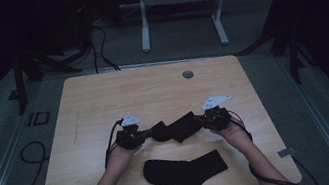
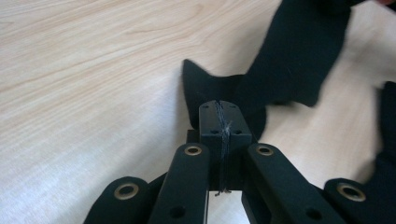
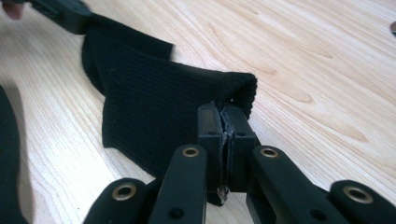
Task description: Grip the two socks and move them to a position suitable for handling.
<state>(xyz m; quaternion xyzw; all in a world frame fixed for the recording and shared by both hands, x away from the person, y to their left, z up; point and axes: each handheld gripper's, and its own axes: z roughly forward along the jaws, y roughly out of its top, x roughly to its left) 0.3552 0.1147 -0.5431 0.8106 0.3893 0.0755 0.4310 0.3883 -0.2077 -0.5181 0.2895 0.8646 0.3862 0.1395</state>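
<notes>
The left gripper (image 2: 219, 116) has its jaws clamped fully together on one end of a black sock (image 1: 176, 128); the fabric edge is pinched in the seam between the pads, and the sock runs away from the tips toward the upper right of the left gripper view. The right gripper (image 3: 226, 119) is likewise clenched on the opposite end, where the ribbed cuff (image 3: 233, 88) folds over the jaw tips (the rib texture is clear in the right gripper view). In the high view the held sock spans the gap between the left gripper (image 1: 148, 132) and the right gripper (image 1: 201, 120), sagging in the middle toward the wooden table (image 1: 102, 98), at about the centre of the tabletop. A second black sock (image 1: 185, 169) lies flat on the table nearer the person, just below the held one and apart from it. The person's forearms enter from the near edge, a cable (image 1: 110, 144) trailing from the left gripper.
</notes>
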